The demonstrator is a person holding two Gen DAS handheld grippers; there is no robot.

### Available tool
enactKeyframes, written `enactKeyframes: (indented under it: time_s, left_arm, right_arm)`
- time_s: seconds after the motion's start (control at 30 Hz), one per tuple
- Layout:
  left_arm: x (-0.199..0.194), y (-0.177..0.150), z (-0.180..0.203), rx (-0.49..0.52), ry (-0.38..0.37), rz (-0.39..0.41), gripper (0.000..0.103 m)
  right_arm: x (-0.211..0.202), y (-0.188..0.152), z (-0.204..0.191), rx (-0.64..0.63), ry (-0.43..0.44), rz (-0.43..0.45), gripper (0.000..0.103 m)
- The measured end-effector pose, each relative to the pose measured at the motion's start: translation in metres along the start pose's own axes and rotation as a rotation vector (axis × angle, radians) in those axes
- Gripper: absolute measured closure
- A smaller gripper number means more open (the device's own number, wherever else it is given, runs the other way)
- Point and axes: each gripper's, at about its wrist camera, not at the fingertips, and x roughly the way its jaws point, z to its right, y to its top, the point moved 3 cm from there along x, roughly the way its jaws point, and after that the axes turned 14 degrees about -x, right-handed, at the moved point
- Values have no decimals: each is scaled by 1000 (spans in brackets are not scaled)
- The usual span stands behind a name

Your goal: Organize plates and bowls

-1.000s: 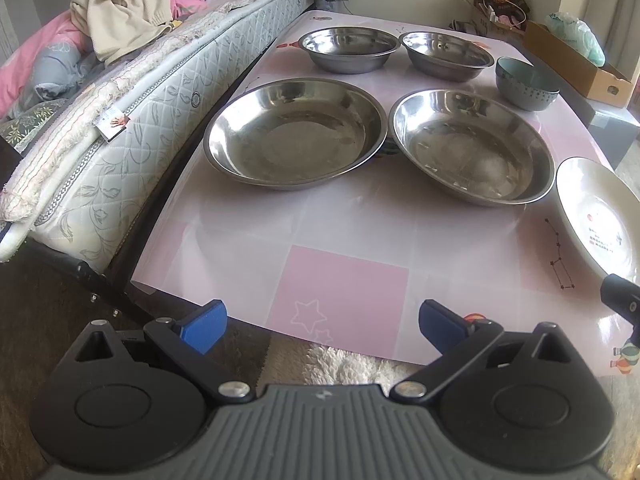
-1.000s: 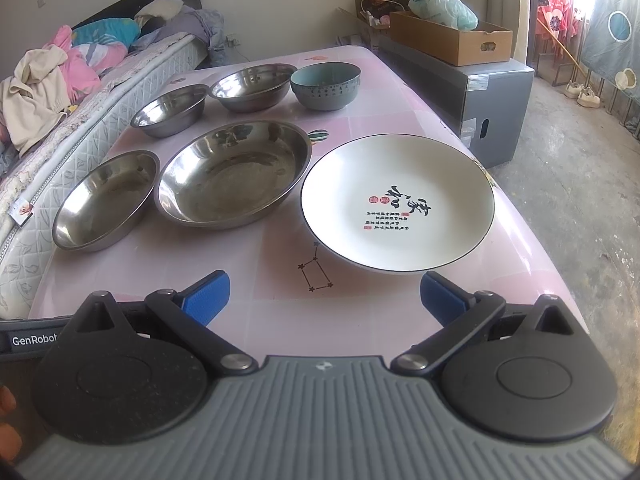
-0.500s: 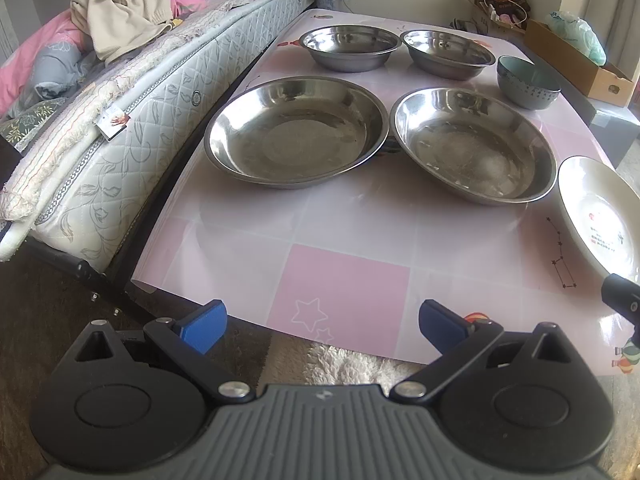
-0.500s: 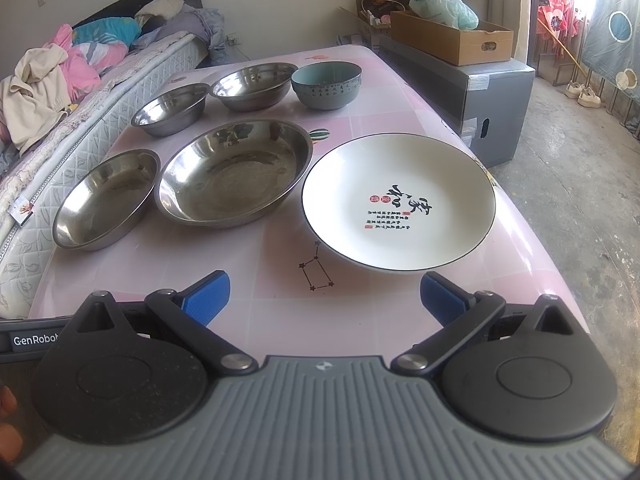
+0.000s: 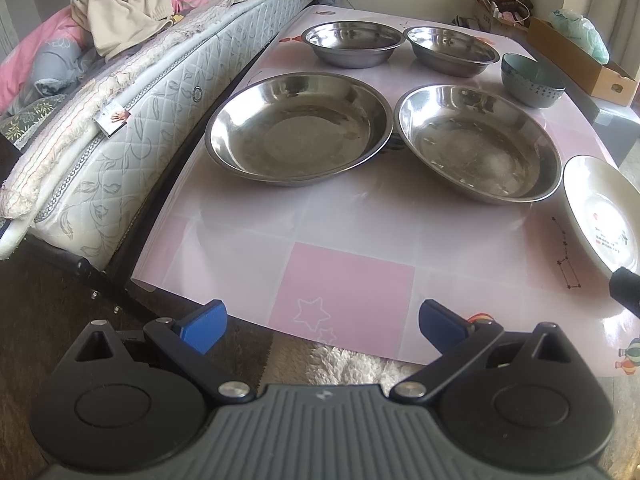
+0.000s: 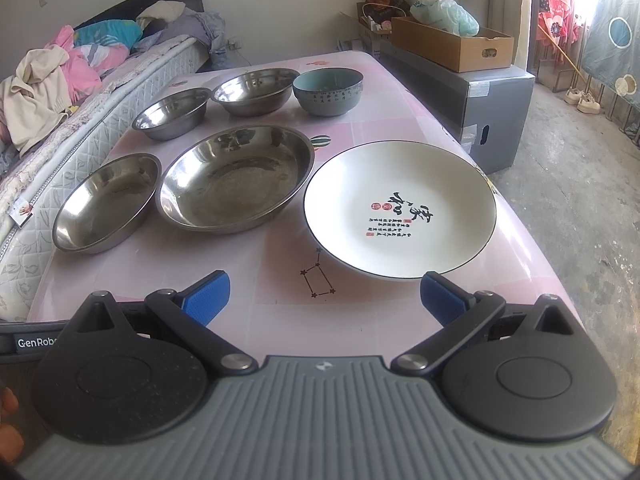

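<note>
A: Looking along the left gripper (image 5: 322,324), what is cut off?

B: The white plate (image 5: 604,212), mostly. Only its left part shows at the right edge of that view, and a dark piece of the other tool covers its near rim. The right wrist view shows the whole plate, lying flat on the pink table (image 6: 280,276) just past the right gripper (image 6: 324,296), whose right blue fingertip (image 6: 442,298) overlaps the plate's near rim in the picture. I cannot tell if it touches.

A: And the claws themselves?

B: Both are spread wide with nothing between the fingers. The left one hangs at the table's near edge.

A: Where are the steel pieces?

B: 2 large steel pans lie side by side in the middle: the left pan (image 5: 298,128) and the right pan (image 5: 478,142). Their rims come very close; something small and dark sits behind the gap, too hidden to name. Behind them stand 2 small steel bowls, one (image 5: 354,42) on the left and another (image 5: 452,50) beside it, then a grey-green bowl (image 5: 532,80) at the right.

A: Anything hard to read?

B: The plate's black and red writing is too small. The mattress (image 5: 132,120) lies along the table's left side, with clothes (image 5: 124,0) piled on it.
</note>
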Motion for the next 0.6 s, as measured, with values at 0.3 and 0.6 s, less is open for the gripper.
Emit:
enactKeyframes:
  time_s: [0.3, 0.6]
  left_arm:
    - [14, 19, -8, -24, 17, -15, 0]
    - [29, 59, -45, -134, 40, 3, 0]
  right_arm:
    - [-8, 19, -1, -40, -29, 118, 1]
    - [-4, 63, 0, -68, 15, 179, 1]
